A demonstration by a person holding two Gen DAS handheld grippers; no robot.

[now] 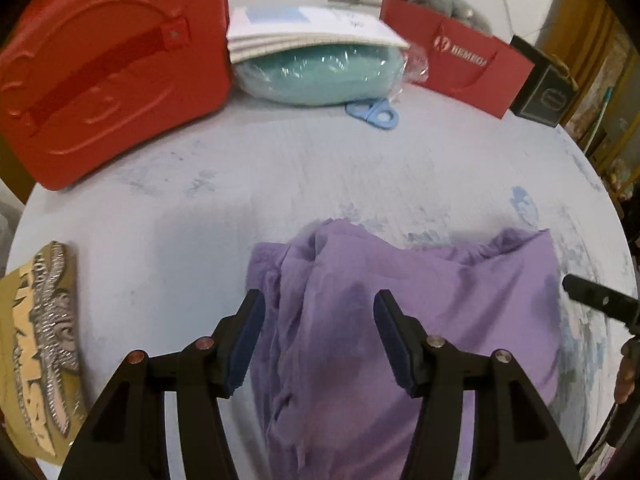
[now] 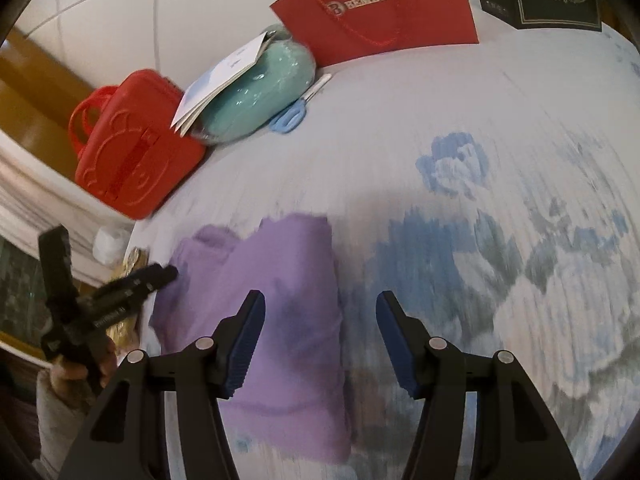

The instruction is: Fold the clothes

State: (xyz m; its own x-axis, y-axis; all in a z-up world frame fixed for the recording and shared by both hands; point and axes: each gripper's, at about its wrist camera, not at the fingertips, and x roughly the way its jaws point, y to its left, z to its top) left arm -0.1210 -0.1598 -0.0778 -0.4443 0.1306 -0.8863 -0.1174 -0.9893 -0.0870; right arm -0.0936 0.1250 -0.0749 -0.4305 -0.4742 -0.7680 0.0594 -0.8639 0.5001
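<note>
Purple garment (image 1: 400,320) lies bunched and partly folded on the table (image 1: 160,220), which has a pale blue-flowered cloth on it. Long axis runs near-to-far from the left wrist camera, far end rumpled into two humps, near end running out the bottom of frame. In the right wrist view it is a narrower strip (image 2: 288,312) pointing away toward the back of the table, right edge fairly straight.

Left claw (image 1: 320,336) spread wide, empty, hovering over the garment's left half; contact cannot tell. Right claw (image 2: 320,338) also wide, empty, straddling the garment's right edge, right finger over bare cloth.

At the back: red case (image 1: 104,68), teal pouch (image 1: 320,76) under a booklet (image 1: 312,28), red paper bag (image 1: 460,56)
</note>
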